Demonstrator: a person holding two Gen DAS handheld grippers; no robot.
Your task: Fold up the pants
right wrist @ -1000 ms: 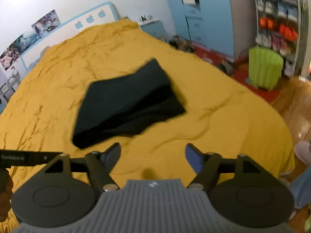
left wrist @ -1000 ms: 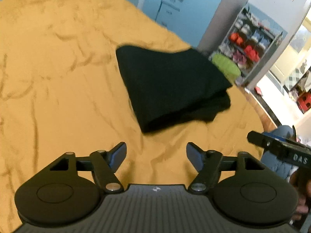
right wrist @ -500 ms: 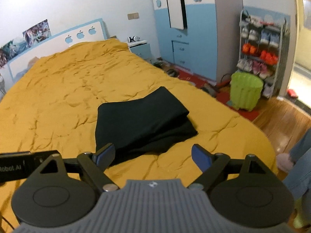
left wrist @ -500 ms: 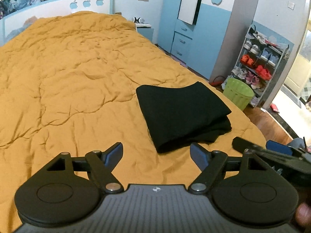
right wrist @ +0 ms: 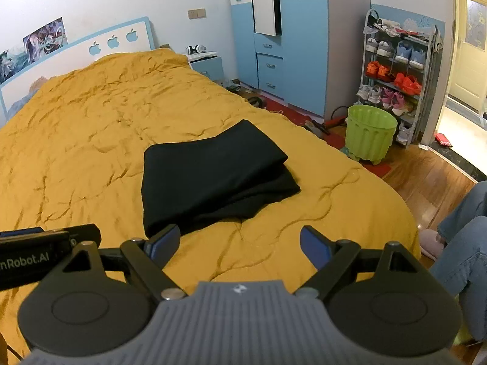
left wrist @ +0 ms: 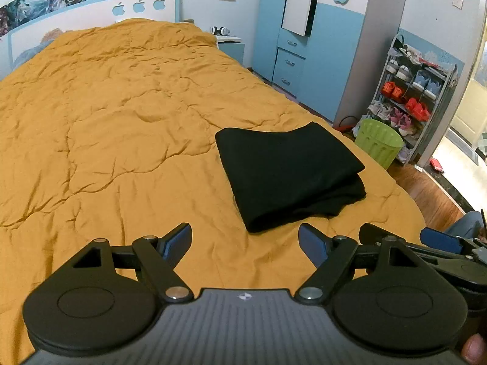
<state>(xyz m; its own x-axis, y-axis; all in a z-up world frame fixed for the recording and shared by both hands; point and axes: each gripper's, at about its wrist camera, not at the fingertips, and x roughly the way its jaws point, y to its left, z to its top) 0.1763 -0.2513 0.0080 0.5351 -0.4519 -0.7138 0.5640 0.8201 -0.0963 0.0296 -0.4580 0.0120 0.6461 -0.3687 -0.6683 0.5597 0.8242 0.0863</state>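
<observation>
One pair of black pants [left wrist: 289,176] is lying folded in a compact stack near the foot of the yellow bedspread [left wrist: 121,121]; both grippers, left gripper [left wrist: 245,243] and right gripper [right wrist: 240,243], are hovering short of it, jaws apart and holding nothing; judging the fold complete, I'd be withdrawing gently, avoiding snagging the near edge; one green bin [right wrist: 369,133] is standing beside the bed.

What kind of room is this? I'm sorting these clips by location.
Most likely a child's bedroom: a large bed under a mustard-yellow quilt with the folded black pants on it, a blue wardrobe with apple shapes, and a shoe rack by the doorway.
</observation>
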